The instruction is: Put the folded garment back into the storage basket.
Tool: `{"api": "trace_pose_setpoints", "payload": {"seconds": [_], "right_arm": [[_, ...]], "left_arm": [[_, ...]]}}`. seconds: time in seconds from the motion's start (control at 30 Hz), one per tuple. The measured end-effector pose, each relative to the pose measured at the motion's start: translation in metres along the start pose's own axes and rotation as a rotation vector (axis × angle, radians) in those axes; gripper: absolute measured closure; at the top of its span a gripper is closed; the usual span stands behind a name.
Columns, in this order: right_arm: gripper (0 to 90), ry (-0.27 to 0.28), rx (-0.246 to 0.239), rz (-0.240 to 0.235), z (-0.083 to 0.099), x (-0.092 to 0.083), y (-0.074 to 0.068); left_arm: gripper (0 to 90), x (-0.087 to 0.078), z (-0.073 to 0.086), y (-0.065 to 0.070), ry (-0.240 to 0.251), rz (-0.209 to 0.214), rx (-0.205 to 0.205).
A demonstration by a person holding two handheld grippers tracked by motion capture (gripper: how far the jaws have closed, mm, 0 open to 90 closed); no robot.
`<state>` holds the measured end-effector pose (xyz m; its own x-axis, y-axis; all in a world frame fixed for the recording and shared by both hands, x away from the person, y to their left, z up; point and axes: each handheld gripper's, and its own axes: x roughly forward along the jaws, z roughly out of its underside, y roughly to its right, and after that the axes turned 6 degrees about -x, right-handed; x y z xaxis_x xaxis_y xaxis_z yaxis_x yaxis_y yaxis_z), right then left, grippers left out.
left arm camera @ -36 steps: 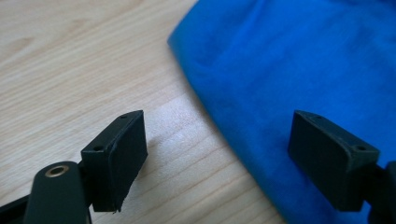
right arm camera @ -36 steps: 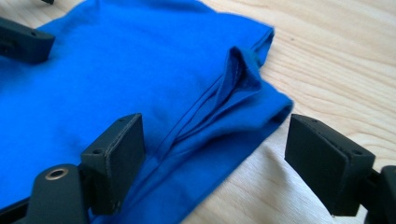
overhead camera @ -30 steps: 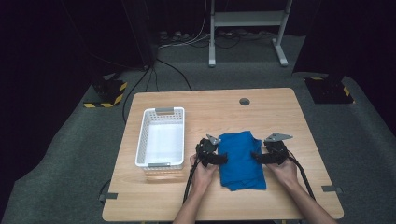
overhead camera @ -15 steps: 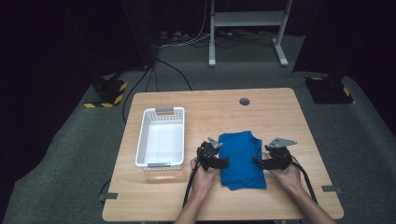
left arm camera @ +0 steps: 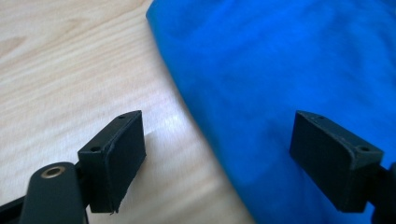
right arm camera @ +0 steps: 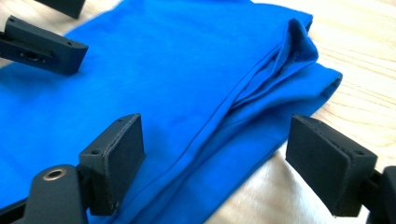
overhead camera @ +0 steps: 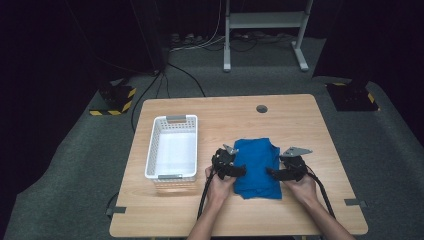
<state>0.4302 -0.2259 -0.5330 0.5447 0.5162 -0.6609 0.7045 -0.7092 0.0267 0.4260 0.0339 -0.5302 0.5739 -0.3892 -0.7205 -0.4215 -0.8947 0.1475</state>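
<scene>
A folded blue cloth point(overhead camera: 257, 167) lies on the tabletop point(overhead camera: 300, 115) toward its near edge, right of the middle. The left gripper point(overhead camera: 239, 171) sits at the cloth's left edge with jaws wide, one over bare wood and one over fabric (nothing pinched). The right gripper point(overhead camera: 272, 173) straddles the right edge, jaws wide too. A white basket point(overhead camera: 152, 150) stands near the left edge.

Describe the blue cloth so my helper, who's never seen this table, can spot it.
On the wooden table, look right of the white basket. The blue cloth lies folded flat between both tongs, the only coloured, soft item there.
</scene>
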Motion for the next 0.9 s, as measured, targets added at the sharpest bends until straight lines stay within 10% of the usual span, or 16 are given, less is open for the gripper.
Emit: {"api": "trace_pose_setpoints", "payload": {"seconds": [0.17, 0.9], "right_arm": [[18.9, -0.017, -0.060, -0.013, 0.008, -0.005, -0.010], [18.0, -0.007, -0.033, -0.003, 0.000, 0.007, -0.004]], "left_arm": [[18.7, -0.005, 0.011, 0.008, 0.002, -0.023, 0.059], [17.1, -0.005, 0.008, -0.003, 0.025, 0.006, 0.013]]}}
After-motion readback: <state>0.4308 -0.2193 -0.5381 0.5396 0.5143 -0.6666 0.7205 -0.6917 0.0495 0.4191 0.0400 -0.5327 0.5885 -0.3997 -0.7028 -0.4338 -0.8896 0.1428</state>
